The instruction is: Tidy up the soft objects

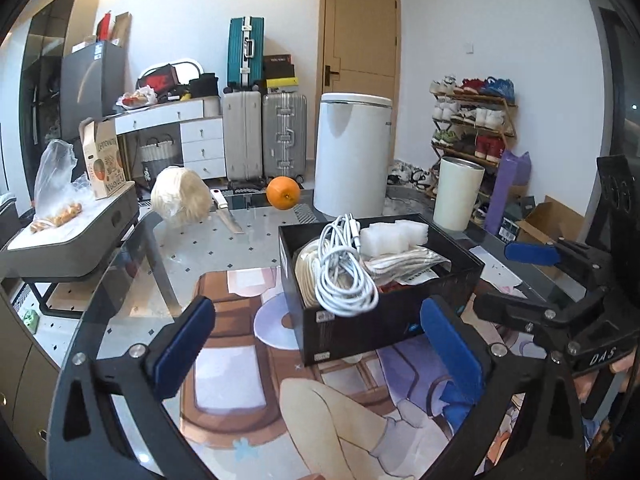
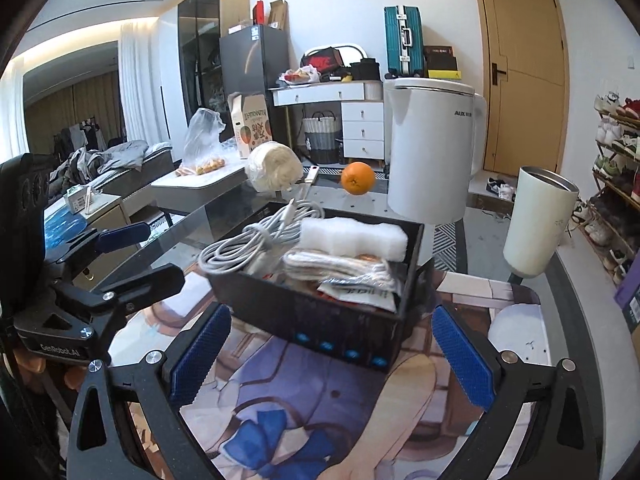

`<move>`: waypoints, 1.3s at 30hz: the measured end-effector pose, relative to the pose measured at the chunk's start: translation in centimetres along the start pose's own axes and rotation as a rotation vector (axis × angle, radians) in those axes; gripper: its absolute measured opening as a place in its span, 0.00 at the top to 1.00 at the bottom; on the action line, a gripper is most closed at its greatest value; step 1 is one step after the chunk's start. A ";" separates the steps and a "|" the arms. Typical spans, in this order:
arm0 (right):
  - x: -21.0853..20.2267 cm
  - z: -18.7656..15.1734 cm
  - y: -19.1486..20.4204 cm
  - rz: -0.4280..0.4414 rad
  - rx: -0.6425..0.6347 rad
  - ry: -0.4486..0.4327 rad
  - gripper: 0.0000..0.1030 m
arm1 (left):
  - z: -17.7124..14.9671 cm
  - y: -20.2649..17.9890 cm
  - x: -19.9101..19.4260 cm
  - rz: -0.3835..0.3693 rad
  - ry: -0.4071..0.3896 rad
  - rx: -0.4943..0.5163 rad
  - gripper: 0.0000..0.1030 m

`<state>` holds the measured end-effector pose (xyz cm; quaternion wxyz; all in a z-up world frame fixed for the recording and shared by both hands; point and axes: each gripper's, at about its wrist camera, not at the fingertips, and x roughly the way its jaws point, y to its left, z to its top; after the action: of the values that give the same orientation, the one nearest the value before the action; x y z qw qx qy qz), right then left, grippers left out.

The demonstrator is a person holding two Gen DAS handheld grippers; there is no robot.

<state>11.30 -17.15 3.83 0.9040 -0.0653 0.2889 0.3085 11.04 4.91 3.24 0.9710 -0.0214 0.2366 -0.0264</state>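
Here, at far left of the left wrist view, a plastic bag (image 1: 54, 184) on a grey stand; further right, a wrapped pale bundle (image 1: 182, 196), knife (image 1: 226, 214), orange (image 1: 283, 193), white kettle (image 1: 352, 152), cream tumbler (image 1: 458, 192). Centre right: black box (image 1: 384, 312) holding white cable (image 1: 346, 276), foam (image 1: 394, 234), folded cloth (image 1: 404, 262). Left gripper (image 1: 320, 344) spread wide, empty, short of the box. Right gripper (image 2: 328, 354) likewise spread, empty.

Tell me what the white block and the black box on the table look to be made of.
White block: looks like soft foam, matte with a fuzzy, porous surface. Black box: probably rigid cardboard with a smooth printed finish, going by thin straight walls and sharp corners; coated plastic cannot be ruled out.
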 end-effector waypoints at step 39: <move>-1.8 -2.3 0.7 -0.065 0.016 -0.109 0.01 | -1.7 -1.1 -1.4 0.042 -0.054 -0.014 0.00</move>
<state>8.56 -18.23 2.98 0.9284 -0.0503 0.2392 0.2798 8.97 3.87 2.48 0.9772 -0.0240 0.2112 -0.0037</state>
